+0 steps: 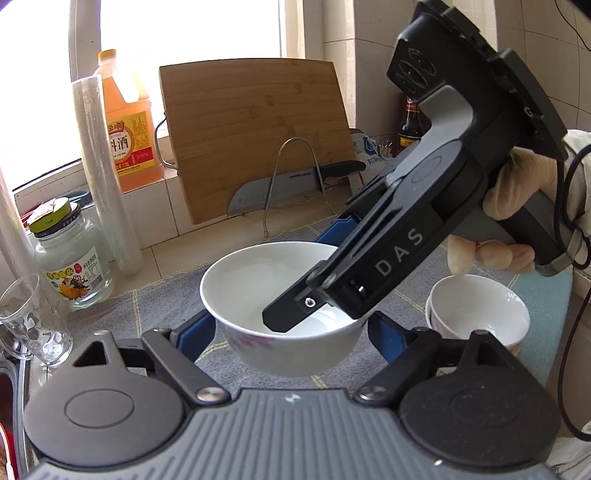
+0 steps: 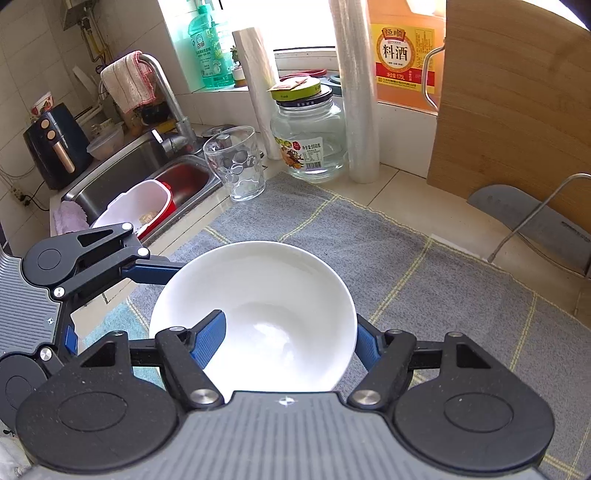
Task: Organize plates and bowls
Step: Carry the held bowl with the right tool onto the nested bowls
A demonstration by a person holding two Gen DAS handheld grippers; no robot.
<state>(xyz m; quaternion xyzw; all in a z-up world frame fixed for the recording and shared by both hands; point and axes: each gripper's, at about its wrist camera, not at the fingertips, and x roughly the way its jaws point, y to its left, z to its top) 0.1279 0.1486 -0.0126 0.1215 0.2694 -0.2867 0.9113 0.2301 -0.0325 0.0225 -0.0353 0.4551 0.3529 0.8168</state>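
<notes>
Nearest, the left claw (image 1: 288, 328) stands open around the white bowl (image 1: 258, 291) on the counter's grey mat (image 2: 424, 280); the right claw (image 2: 291, 339) straddles its rim, one finger inside, whether clamped I cannot tell. Glazed, slippery and breakable, it is best taken at the rim; farther right sit smaller stacked bowls (image 1: 476, 310).

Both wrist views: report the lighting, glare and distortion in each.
Left wrist view: the window is blown out to white, backlighting the cutting board; straight edges bow from the fisheye. Right wrist view: the window is again overexposed, the big white bowl glares so its inner surface loses detail, and the counter curves toward the frame edges.
</notes>
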